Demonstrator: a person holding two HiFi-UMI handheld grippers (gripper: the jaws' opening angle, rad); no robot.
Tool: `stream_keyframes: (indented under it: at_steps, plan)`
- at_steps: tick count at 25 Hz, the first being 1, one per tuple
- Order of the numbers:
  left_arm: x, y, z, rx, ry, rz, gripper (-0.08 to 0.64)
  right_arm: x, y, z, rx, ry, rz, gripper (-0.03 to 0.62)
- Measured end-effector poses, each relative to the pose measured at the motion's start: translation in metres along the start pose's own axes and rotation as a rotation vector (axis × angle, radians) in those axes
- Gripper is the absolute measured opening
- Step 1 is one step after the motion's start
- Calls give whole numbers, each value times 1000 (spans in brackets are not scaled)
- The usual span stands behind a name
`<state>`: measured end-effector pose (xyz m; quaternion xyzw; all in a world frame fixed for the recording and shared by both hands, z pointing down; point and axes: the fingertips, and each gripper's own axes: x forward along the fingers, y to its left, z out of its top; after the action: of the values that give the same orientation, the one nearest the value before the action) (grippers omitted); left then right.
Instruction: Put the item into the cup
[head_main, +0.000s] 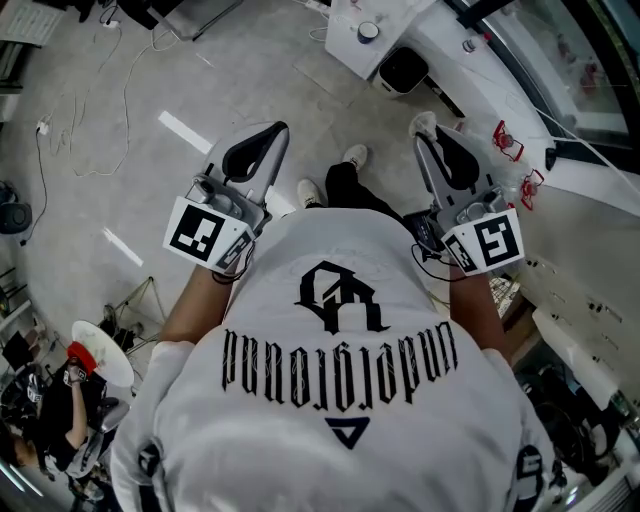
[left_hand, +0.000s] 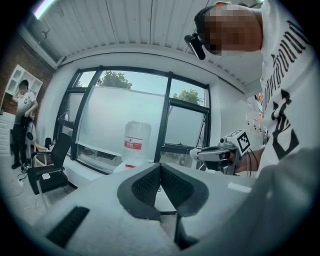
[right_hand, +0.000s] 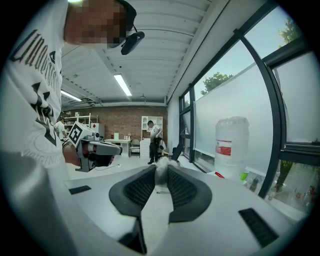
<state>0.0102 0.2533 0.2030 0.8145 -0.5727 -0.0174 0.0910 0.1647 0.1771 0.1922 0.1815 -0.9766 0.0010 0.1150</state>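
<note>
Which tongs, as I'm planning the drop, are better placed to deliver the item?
Right, probably: the right tongs are shut on a pale crumpled item, while the left tongs are shut with nothing between them.

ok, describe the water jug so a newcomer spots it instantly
Start at the tall dark-framed window wall. At its foot stands the water jug, a big translucent white bottle. Its bulk and red label set it apart from the small green thing and little bottles beside it.

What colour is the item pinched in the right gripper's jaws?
The item is whitish grey, clearest in the right gripper view.
</note>
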Motion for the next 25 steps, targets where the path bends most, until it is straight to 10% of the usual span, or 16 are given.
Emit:
stream_keyframes:
  at_steps: [25]
  plan:
    - [160, 73, 18, 0, 39, 30, 12, 83, -156, -1, 27, -4, 37, 80]
